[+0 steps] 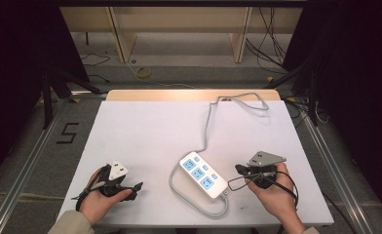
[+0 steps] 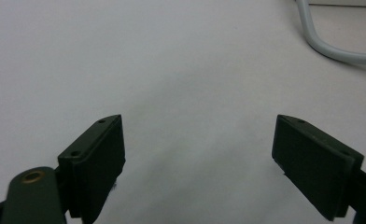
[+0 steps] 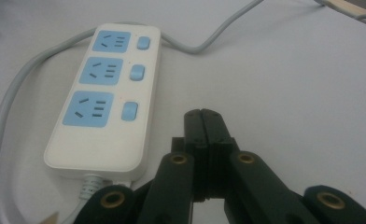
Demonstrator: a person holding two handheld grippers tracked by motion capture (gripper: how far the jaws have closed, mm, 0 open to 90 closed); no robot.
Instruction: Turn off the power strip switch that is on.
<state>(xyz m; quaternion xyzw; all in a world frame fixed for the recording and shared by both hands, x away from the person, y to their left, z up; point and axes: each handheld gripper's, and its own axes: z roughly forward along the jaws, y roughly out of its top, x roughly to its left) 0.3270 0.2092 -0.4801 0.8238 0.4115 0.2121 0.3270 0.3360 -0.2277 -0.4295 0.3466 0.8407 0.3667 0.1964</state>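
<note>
White desk [image 1: 145, 131] carried a power strip [image 1: 203, 174] near its front, long axis diagonal, just beside the right gripper [image 1: 239, 169], jaws pressed together; the left gripper [image 1: 136, 188], jaws spread empty, sat well apart.

A white rectangular plastic power strip [image 1: 203, 174] lies flat on the white table, set diagonally near the front edge, right of the middle. Its top carries three pale blue socket panels [image 3: 96, 73] in a row, each with a small blue rocker switch [image 3: 137, 73] beside it. Its grey round cable [image 1: 206, 129] leaves the near end, loops around the strip's left side, and runs off the far edge.
</note>
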